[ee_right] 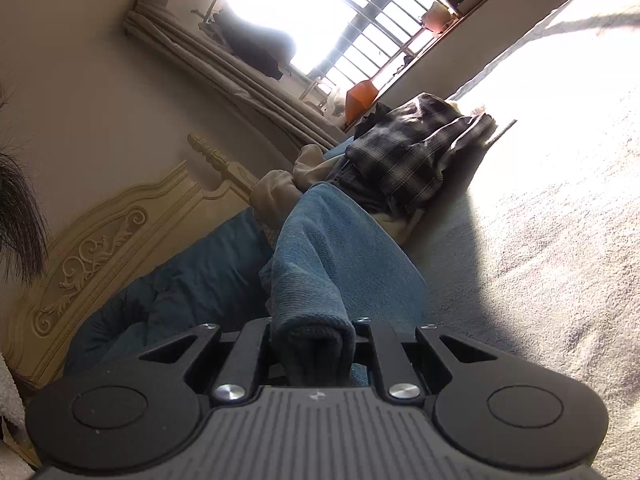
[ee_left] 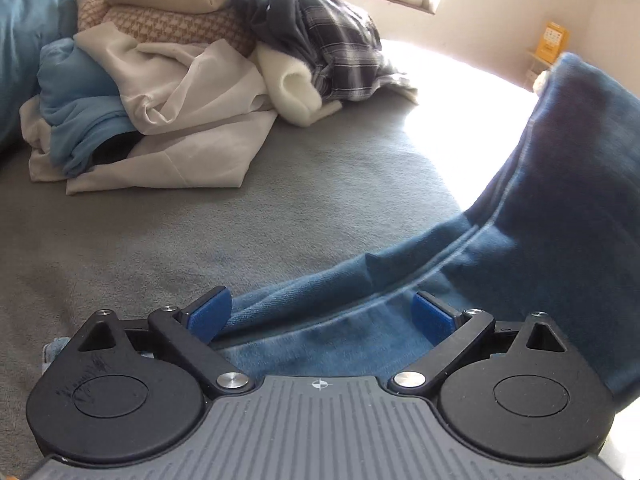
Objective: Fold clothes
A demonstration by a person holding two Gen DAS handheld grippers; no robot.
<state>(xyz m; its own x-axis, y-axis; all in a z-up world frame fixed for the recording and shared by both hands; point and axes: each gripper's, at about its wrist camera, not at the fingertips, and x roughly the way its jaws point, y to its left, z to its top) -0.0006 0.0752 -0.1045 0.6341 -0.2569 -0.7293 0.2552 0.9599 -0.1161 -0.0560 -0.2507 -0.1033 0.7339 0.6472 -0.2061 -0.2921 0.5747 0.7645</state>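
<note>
A blue denim-like garment (ee_left: 540,240) rises from the grey bed cover (ee_left: 260,208) up to the right edge of the left wrist view. Its lower hem runs across the gap of my left gripper (ee_left: 322,314), whose blue pads (ee_left: 210,314) stand wide apart without pressing on the cloth. In the right wrist view the same blue garment (ee_right: 332,256) is bunched into a thick fold, and my right gripper (ee_right: 314,344) is shut on it. The right gripper's view is rolled sideways, and the cloth hides its pads.
A heap of unfolded clothes lies at the back left: white cloth (ee_left: 180,92), a light blue piece (ee_left: 80,96), a dark plaid shirt (ee_left: 336,44) and a houndstooth cushion (ee_left: 172,26). A dark blue duvet (ee_right: 180,292), a carved headboard (ee_right: 100,248) and a barred window (ee_right: 380,20) lie beyond.
</note>
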